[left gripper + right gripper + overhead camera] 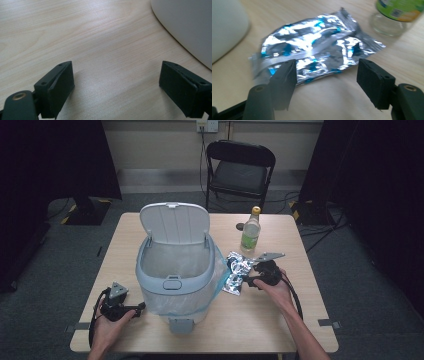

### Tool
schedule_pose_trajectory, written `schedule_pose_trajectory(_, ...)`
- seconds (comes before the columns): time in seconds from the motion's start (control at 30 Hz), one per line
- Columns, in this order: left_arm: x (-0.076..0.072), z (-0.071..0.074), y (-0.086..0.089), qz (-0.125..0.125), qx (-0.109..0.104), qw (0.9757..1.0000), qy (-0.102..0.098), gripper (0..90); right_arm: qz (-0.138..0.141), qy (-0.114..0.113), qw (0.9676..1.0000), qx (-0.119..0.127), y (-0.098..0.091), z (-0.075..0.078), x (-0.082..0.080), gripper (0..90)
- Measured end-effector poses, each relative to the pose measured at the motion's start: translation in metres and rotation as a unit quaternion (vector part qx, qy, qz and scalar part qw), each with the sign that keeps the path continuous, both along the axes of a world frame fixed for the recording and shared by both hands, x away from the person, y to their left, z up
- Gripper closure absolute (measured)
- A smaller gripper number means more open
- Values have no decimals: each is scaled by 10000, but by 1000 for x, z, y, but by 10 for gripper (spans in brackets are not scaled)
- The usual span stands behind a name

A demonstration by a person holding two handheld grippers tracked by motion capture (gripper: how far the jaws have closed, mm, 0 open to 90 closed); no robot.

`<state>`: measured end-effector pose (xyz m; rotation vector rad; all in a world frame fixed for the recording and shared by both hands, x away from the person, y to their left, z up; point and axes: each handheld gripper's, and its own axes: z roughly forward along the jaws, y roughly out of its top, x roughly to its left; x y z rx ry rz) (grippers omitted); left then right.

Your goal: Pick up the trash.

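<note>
A crumpled silver and blue foil packet (pixel 235 272) (pixel 317 52) lies flat on the wooden table, right of the bin. My right gripper (pixel 248 281) (pixel 327 72) is low at the packet's near edge and points at it. Its jaws stand wide apart and the pads do not press the foil. A grey-white pedal bin (pixel 172 280) with a clear liner and a raised lid (pixel 174 222) stands mid-table. My left gripper (pixel 141 307) (pixel 116 75) rests open on bare wood at the bin's left, with nothing between its fingers.
A clear bottle (pixel 250 230) (pixel 398 15) with a green label and yellow cap stands just behind the packet. The bin's curved wall (pixel 190 27) is close to the left gripper. A black folding chair (pixel 239 170) stands beyond the table's far edge.
</note>
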<state>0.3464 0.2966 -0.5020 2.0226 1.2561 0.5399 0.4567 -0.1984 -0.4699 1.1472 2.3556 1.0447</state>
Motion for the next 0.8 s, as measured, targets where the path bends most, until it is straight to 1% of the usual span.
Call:
schedule_pose_trajectory(0.07,0,0,0,1,-1,10000,0,120,-166,56,9998,94,-4,-6,7,313)
schedule_pose_trajectory(0.2,0,0,0,-1,1,10000,1,120,-280,130,9990,312,-5,-16,18,286)
schedule_pose_trajectory(0.27,0,0,0,0,0,10000,1,121,-296,122,9990,310,-3,-20,22,287)
schedule_pose_trajectory(0.33,0,0,0,0,0,10000,0,121,-309,126,9988,365,-2,-23,23,303)
schedule_pose_trajectory(0.4,0,0,0,1,-1,10000,0,120,-350,115,9987,365,-1,-26,24,340)
schedule_pose_trajectory(0.47,0,0,0,0,-1,10000,0,120,-450,22,9985,323,-1,-26,25,403)
schedule_pose_trajectory(0.57,0,0,0,1,-1,10000,0,120,-420,-64,9986,322,2,-27,26,517)
schedule_pose_trajectory(0.7,0,0,0,1,-1,10000,0,120,-315,-50,9985,437,6,-28,25,699)
schedule_pose_trajectory(0.8,0,0,0,-1,1,10000,1,120,-247,-75,9980,584,8,-25,23,809)
